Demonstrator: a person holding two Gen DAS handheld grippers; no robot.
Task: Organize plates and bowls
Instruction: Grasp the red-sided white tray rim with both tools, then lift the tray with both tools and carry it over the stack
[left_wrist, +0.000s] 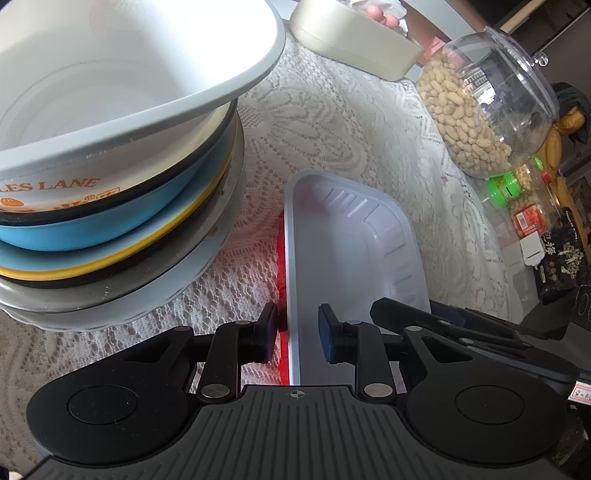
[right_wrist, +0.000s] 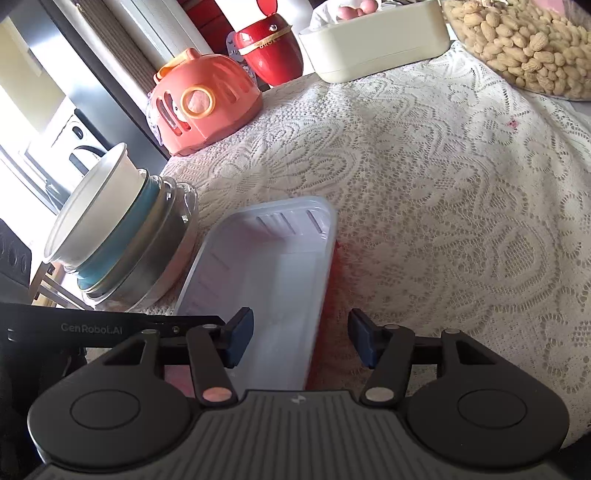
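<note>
Tray: a shallow white plastic tray (left_wrist: 354, 258) lies on the lace tablecloth (right_wrist: 443, 184), lower centre of both views, with something red showing under its edge.
Stack: bowls and plates (left_wrist: 110, 184) already nested at the upper left of the left wrist view, a white bowl (left_wrist: 129, 74) on top, tilted; in the right wrist view the pile sits at mid left, just beside the tray.
Left gripper (left_wrist: 298, 338): jaws narrow, straddling the tray's left rim; the pads do not look pressed on it.
Right gripper (right_wrist: 301, 339): jaws moderately wide, straddling the tray's right rim, one pad over the inside, one outside, neither visibly touching.
Step in hand: probably taking hold of the tray from both long sides, the last loose piece near the pile.
Next move: likely close both jaws on the rims, lift level, then set it by or on the stack without knocking the tilted bowl.
Surroundings: peanut jar (left_wrist: 487, 107) upper right, cream box (right_wrist: 376, 48) at the far edge.
</note>
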